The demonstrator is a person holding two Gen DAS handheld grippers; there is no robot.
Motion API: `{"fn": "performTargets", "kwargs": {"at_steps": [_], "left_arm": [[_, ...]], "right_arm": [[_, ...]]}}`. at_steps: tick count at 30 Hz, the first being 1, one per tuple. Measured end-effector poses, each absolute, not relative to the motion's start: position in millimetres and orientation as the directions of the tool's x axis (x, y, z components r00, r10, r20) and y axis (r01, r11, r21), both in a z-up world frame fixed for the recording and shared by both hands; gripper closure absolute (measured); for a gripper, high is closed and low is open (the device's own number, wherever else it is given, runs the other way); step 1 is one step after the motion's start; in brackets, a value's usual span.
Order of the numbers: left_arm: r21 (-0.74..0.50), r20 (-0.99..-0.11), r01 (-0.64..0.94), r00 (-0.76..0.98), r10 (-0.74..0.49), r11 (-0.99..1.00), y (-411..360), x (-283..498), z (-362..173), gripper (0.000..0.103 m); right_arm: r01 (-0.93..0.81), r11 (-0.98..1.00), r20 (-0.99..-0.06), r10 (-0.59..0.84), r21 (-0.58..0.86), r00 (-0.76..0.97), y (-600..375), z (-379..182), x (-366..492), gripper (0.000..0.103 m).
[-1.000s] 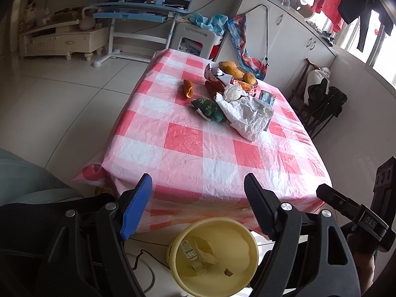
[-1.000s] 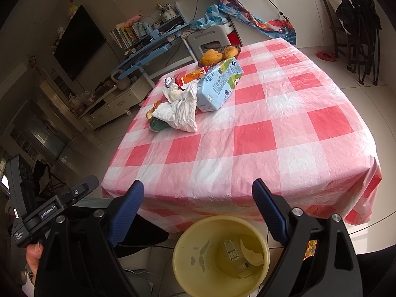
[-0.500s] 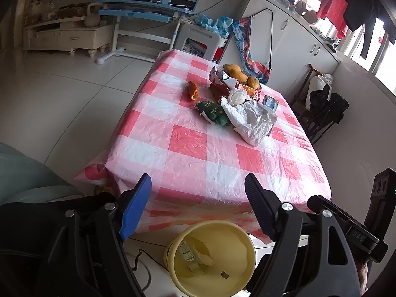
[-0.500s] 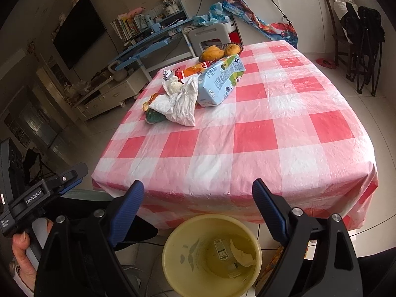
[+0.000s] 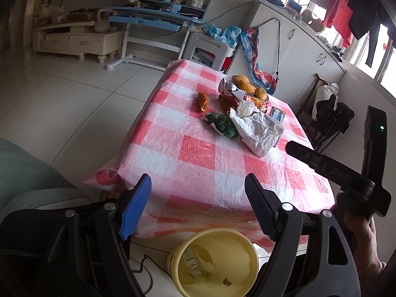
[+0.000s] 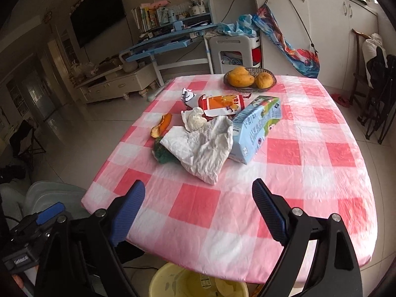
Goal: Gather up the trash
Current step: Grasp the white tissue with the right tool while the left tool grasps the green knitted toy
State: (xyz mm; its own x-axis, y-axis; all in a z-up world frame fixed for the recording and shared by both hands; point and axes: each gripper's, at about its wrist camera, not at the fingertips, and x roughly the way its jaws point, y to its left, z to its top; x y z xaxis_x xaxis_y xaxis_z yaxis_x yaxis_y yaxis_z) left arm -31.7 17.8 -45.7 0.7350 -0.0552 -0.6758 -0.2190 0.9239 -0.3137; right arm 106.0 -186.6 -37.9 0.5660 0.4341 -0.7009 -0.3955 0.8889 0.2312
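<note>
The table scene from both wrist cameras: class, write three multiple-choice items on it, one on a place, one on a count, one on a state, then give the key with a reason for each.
1. Where does the yellow bucket stand?
A. on the table
B. on the floor by the table's near edge
C. on the chair

2. How many yellow fruits lie in the basket?
A. two
B. four
C. none

3. How is the right gripper?
A. shut on the carton
B. shut on nothing
C. open and holding nothing

Key:
1 B: the yellow bucket sits below the tablecloth's edge.
2 A: two fruits fill the basket.
3 C: the right gripper has its fingers wide apart over the bare cloth.
</note>
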Motion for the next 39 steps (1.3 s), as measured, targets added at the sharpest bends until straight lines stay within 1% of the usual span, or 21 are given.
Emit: {"fn": "performTargets", "kwargs": {"at_steps": [3, 6, 7, 9, 10, 11, 12, 13, 14, 17, 20, 23, 29, 34, 36, 37, 38, 39], "left_arm": [[-0.307, -0.677, -0.223, 0.735, -0.048, 0.925, 18, -29, -46, 0.028], [-0.306, -0.682, -0.227, 0.730, -0.047, 0.925, 18, -25, -48, 0.028], [-0.306, -0.683, -0.227, 0.729, -0.047, 0.925, 18, -25, -48, 0.028], [-0.303, -0.686, -0.228, 0.726, -0.046, 0.925, 17, -22, -48, 0.028], [-0.301, -0.686, -0.228, 0.726, -0.044, 0.926, 16, -20, -47, 0.027], [-0.299, -0.688, -0.228, 0.724, -0.044, 0.927, 16, -18, -47, 0.027], [-0.298, -0.690, -0.228, 0.723, -0.044, 0.927, 16, -15, -47, 0.027], [-0.299, -0.693, -0.228, 0.719, -0.046, 0.926, 16, -13, -46, 0.027], [-0.306, -0.697, -0.230, 0.716, -0.053, 0.924, 17, -9, -46, 0.026], [-0.330, -0.706, -0.241, 0.705, -0.070, 0.913, 22, 4, -46, 0.026], [-0.349, -0.709, -0.245, 0.700, -0.084, 0.904, 25, 21, -46, 0.026], [-0.342, -0.727, -0.228, 0.679, -0.103, 0.911, 18, 50, -51, 0.024], [-0.316, -0.763, -0.223, 0.638, -0.108, 0.922, 3, 113, -70, 0.024], [-0.246, -0.788, -0.216, 0.612, -0.065, 0.945, -6, 148, -83, 0.025], [-0.210, -0.800, -0.202, 0.599, -0.049, 0.956, -12, 159, -89, 0.025], [-0.200, -0.803, -0.195, 0.594, -0.047, 0.960, -12, 162, -91, 0.027], [-0.187, -0.805, -0.187, 0.592, -0.041, 0.964, -15, 166, -93, 0.029], [-0.178, -0.806, -0.179, 0.590, -0.039, 0.968, -17, 169, -95, 0.034]], "right_arm": [[-0.432, 0.878, -0.727, 0.433, 0.206, 0.533, -165, -52, 119, 0.022], [-0.444, 0.884, -0.752, 0.389, 0.144, 0.532, -148, -63, 130, 0.027], [-0.436, 0.890, -0.760, 0.372, 0.130, 0.533, -145, -68, 136, 0.032], [-0.417, 0.902, -0.771, 0.344, 0.113, 0.536, -143, -74, 144, 0.041], [-0.409, 0.905, -0.778, 0.340, 0.117, 0.529, -144, -78, 150, 0.055], [-0.405, 0.905, -0.786, 0.341, 0.128, 0.515, -145, -83, 155, 0.071], [-0.404, 0.903, -0.791, 0.353, 0.148, 0.500, -147, -86, 158, 0.078], [-0.400, 0.901, -0.791, 0.365, 0.167, 0.491, -151, -88, 160, 0.084], [-0.399, 0.897, -0.786, 0.382, 0.189, 0.486, -154, -88, 157, 0.087], [-0.395, 0.883, -0.772, 0.431, 0.254, 0.467, -168, -79, 149, 0.093], [-0.379, 0.869, -0.747, 0.475, 0.316, 0.465, -189, -63, 136, 0.094], [-0.344, 0.871, -0.739, 0.483, 0.351, 0.470, -217, -52, 125, 0.093], [-0.239, 0.909, -0.778, 0.416, 0.341, 0.471, -259, -57, 121, 0.093], [-0.211, 0.917, -0.797, 0.399, 0.339, 0.453, -261, -68, 123, 0.091], [-0.214, 0.916, -0.799, 0.400, 0.339, 0.449, -258, -69, 127, 0.078], [-0.216, 0.916, -0.797, 0.401, 0.339, 0.452, -256, -70, 127, 0.058], [-0.215, 0.920, -0.796, 0.393, 0.329, 0.460, -255, -70, 128, 0.041], [-0.217, 0.924, -0.796, 0.383, 0.317, 0.469, -252, -71, 127, 0.039]]}}
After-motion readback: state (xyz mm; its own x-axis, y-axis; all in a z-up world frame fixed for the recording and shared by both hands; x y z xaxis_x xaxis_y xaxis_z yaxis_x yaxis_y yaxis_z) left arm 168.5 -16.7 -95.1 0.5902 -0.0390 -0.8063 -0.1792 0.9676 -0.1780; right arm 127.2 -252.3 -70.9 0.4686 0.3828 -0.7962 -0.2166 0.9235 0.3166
